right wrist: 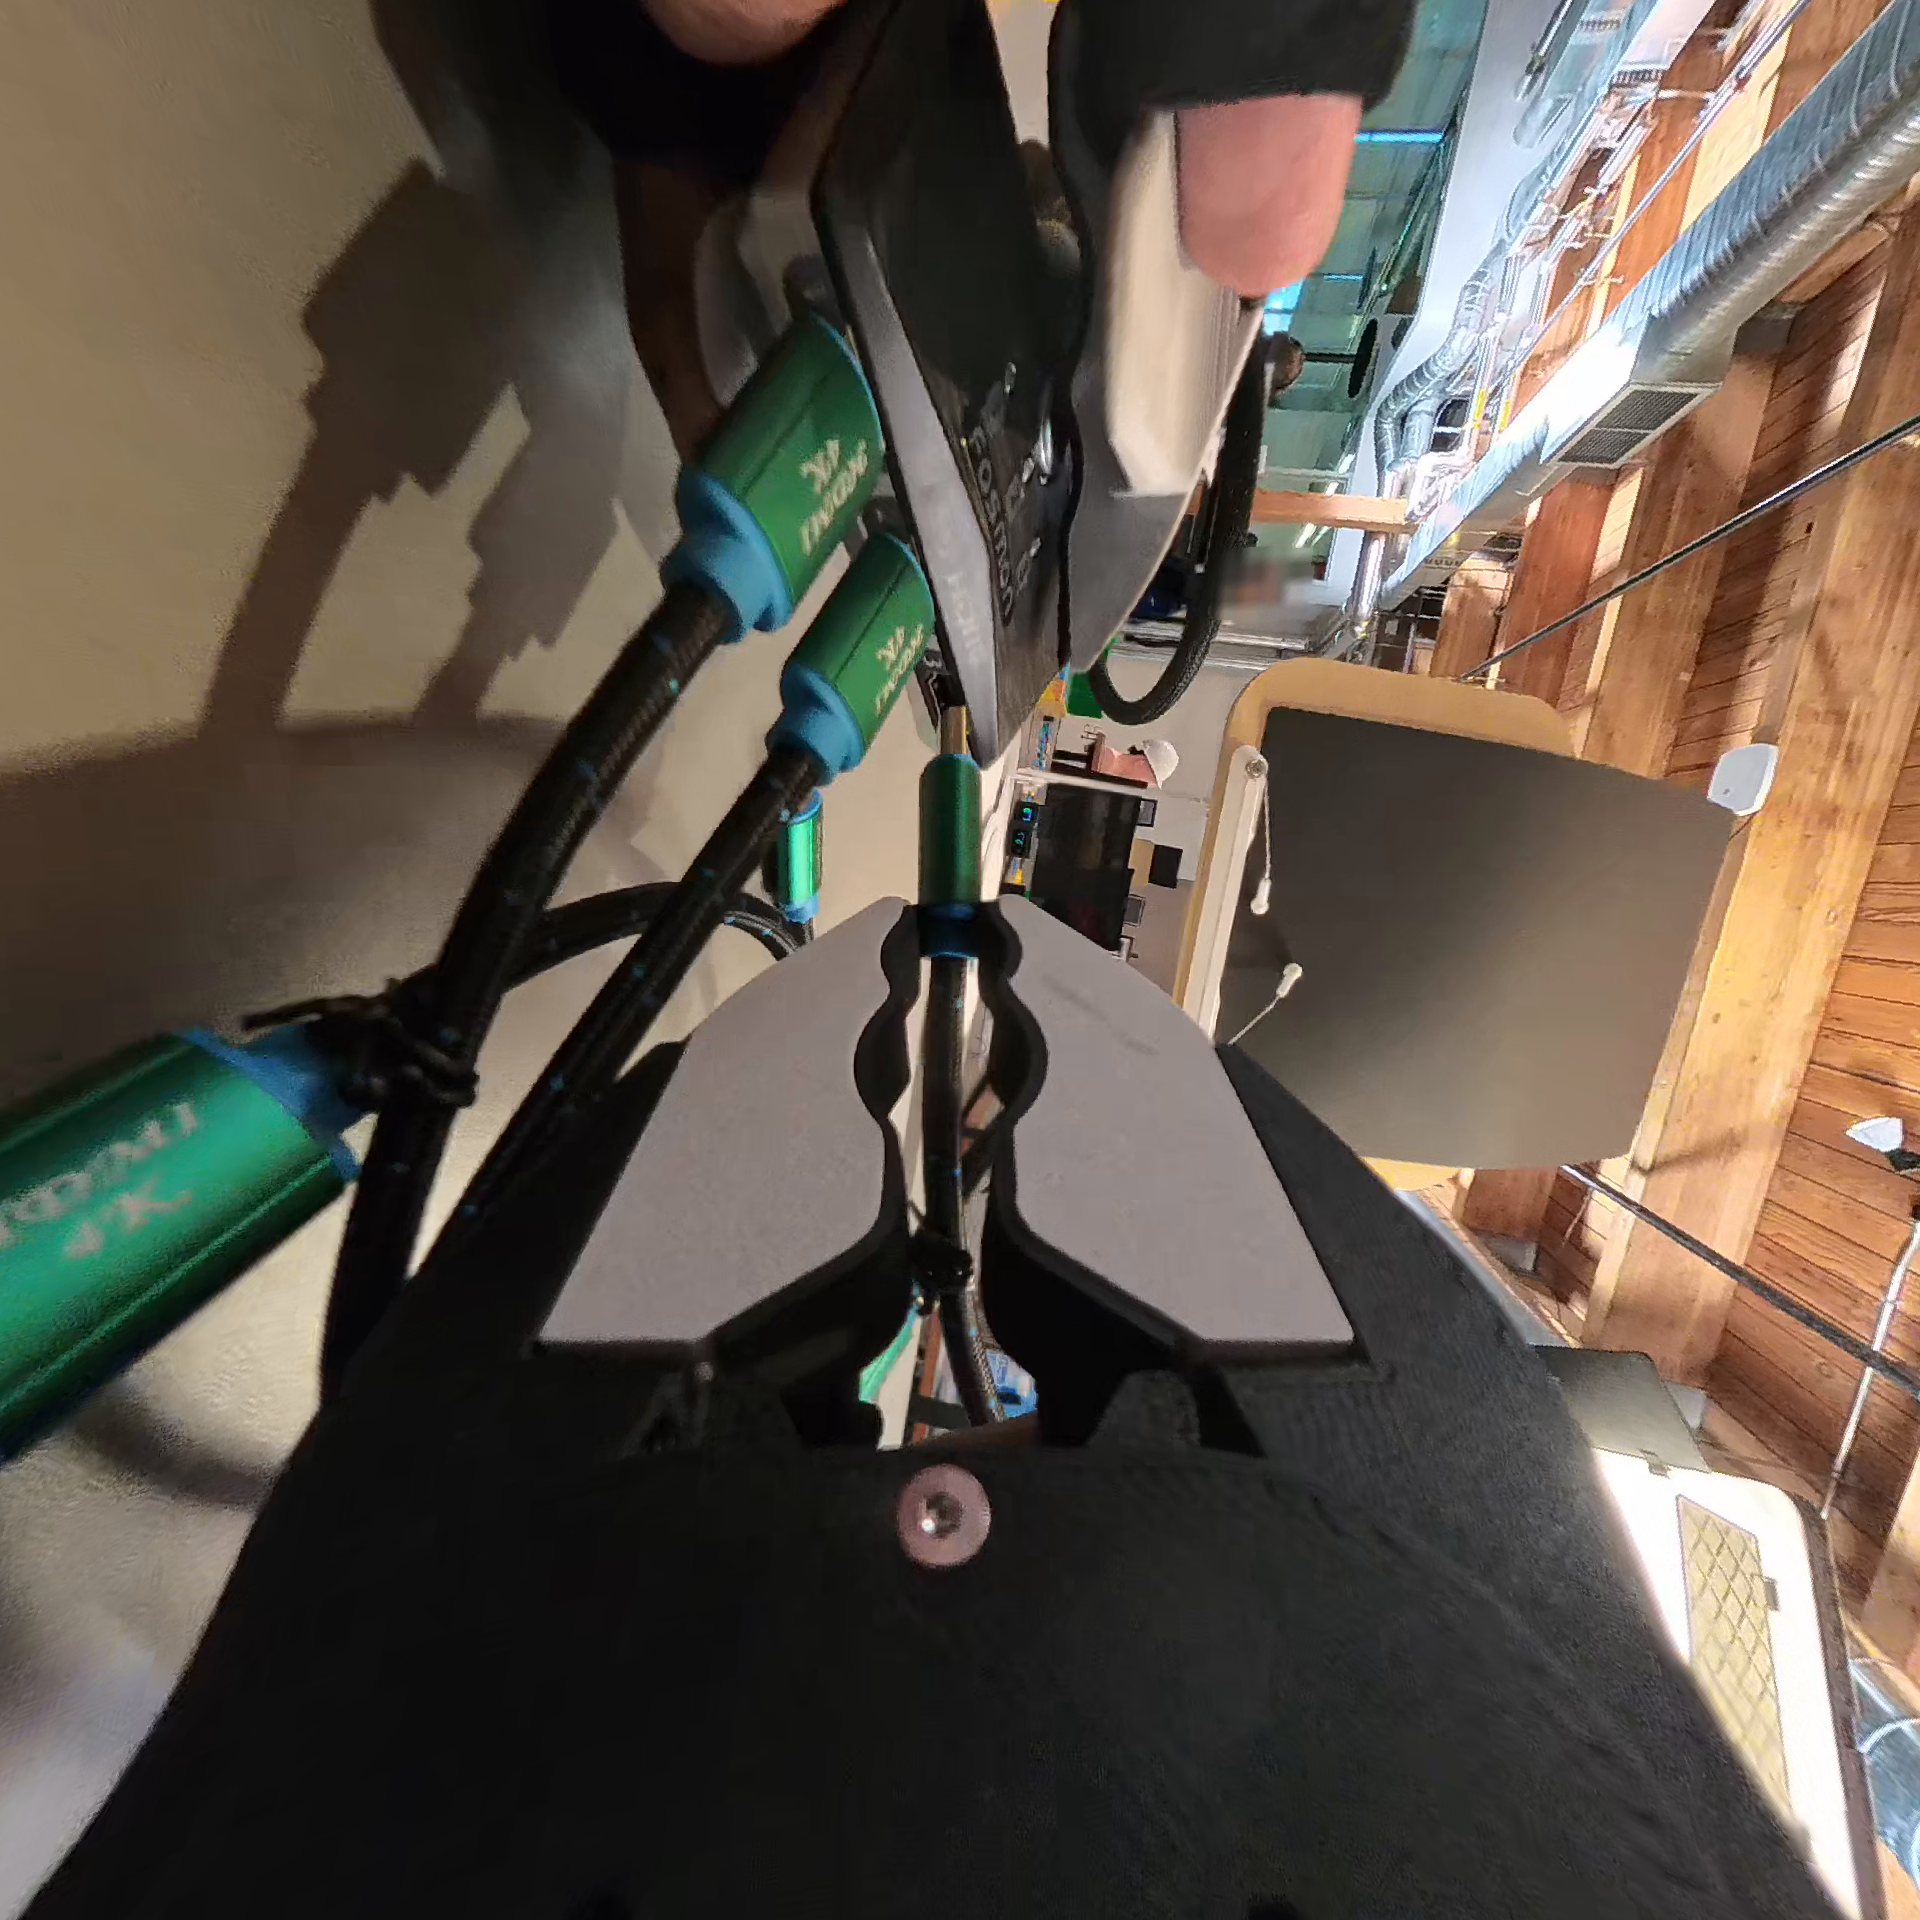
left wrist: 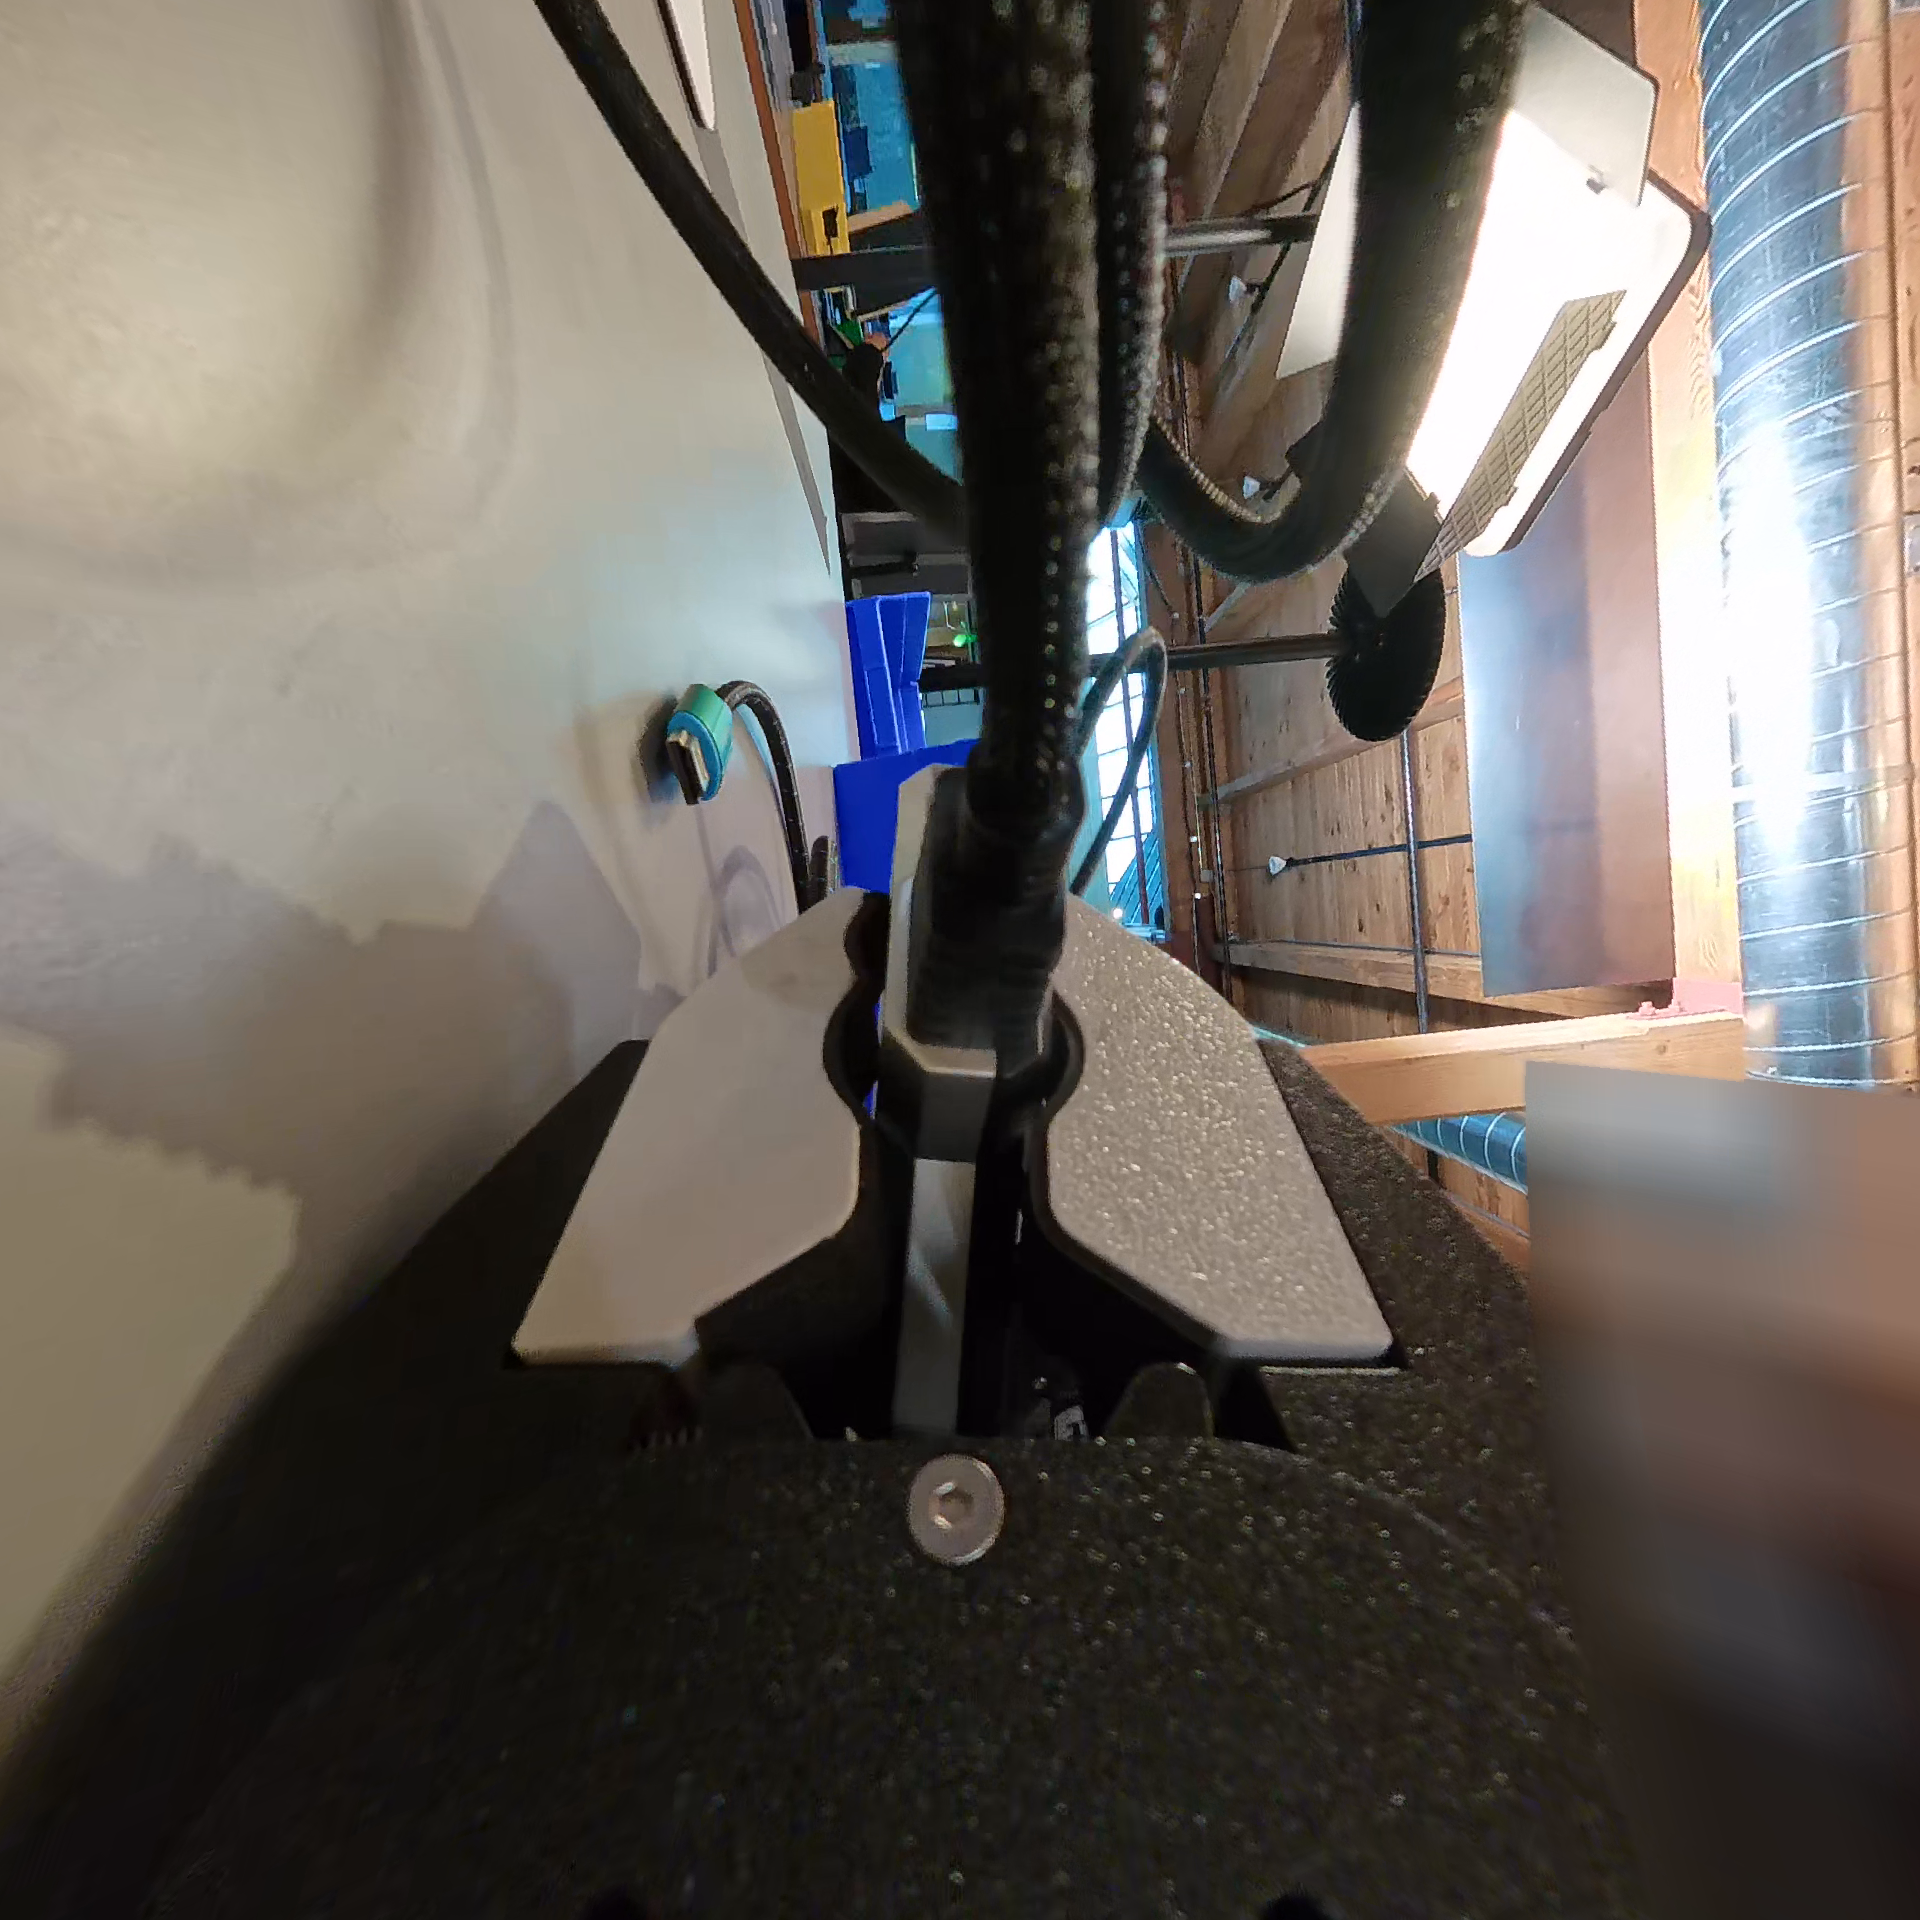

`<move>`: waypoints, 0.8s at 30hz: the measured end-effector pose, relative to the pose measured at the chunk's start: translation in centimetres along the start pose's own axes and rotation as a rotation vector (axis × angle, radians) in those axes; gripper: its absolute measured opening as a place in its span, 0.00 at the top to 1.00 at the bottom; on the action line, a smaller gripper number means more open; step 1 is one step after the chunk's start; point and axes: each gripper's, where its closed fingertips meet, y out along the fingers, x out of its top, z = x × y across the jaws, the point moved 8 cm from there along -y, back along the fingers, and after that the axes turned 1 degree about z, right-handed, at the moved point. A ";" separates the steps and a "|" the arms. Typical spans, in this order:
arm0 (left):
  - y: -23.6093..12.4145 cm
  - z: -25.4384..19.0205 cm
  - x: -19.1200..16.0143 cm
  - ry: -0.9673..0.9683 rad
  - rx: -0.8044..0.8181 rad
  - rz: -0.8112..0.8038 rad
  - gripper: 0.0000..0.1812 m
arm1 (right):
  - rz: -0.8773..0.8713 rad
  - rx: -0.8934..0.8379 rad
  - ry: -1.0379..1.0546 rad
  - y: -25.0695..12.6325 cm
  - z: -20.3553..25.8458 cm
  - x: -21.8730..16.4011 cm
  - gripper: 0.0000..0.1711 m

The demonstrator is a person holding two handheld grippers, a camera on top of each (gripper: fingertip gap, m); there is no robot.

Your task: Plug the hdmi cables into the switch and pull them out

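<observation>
Both wrist cameras are rolled sideways, tabletop point(left wrist: 312, 520) running down the left, ceiling on the right. Each is peering closely along its own gripper fingers, both sharing the switch point(right wrist: 935, 343) and green plugs.

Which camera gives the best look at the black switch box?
The right wrist view: the switch fills the top, with two green plugs seated in it. The left wrist view shows only a grey edge clamped between that gripper's fingers.
</observation>
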 end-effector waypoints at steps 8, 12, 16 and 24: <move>-0.3 0.1 0.2 -0.022 -0.009 -0.050 0.86 | -0.003 -0.056 -0.042 0.2 0.3 0.8 0.94; -0.3 0.0 0.3 -0.021 -0.023 -0.050 0.85 | 0.002 -0.054 -0.054 0.5 0.3 0.7 0.94; -0.2 0.0 0.3 -0.022 -0.024 -0.050 0.85 | 0.012 -0.062 -0.074 0.7 0.4 0.7 0.94; 0.2 0.0 -0.4 -0.031 -0.048 -0.034 0.85 | 0.069 -0.050 -0.001 1.2 0.0 -0.2 0.94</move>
